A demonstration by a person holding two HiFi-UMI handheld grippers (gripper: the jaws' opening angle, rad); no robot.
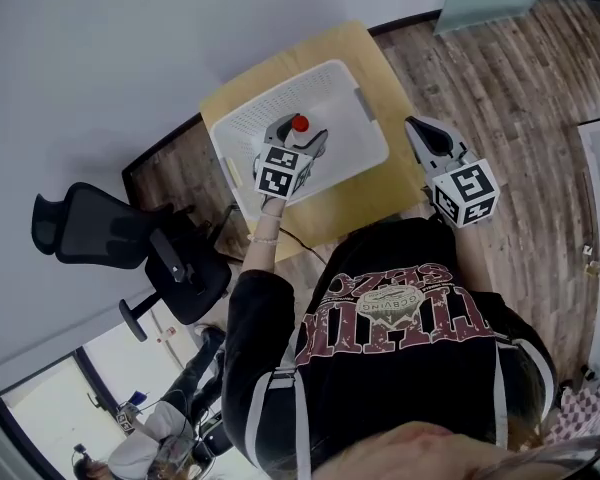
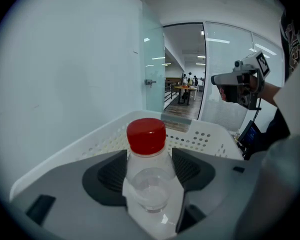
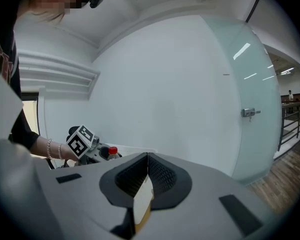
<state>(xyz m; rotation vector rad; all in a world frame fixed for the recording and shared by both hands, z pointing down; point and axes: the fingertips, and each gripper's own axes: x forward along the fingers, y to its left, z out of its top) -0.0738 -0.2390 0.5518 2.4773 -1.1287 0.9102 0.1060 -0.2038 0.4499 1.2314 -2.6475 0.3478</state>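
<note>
Left gripper [image 2: 149, 166] clamps clear plastic red-capped bottle [image 2: 147, 186] just under cap, above white perforated basket [image 2: 210, 136]; probably light, slick, crushable. Right gripper [image 3: 147, 173] jaws together, empty.

Looks like an office. Underfoot, wood-plank flooring [image 1: 500, 78], with a black swivel chair [image 1: 130, 248] on castors parked by a plain white wall [image 1: 100, 58], and a small light-wood table [image 1: 352, 46] pushed into the corner. To one side, frosted glass partitions [image 3: 260, 84] with a metal door handle [image 3: 251, 112], of the kind seen on meeting rooms. Past a glass door [image 2: 152, 69], a long corridor lit by strip ceiling lights [image 2: 215, 40], with tables [image 2: 186, 89] and a few standing people far off, too small to make out well. Low at the left of the head view, perhaps another seated person [image 1: 155, 448] at a workstation, though warped by the lens edge.
</note>
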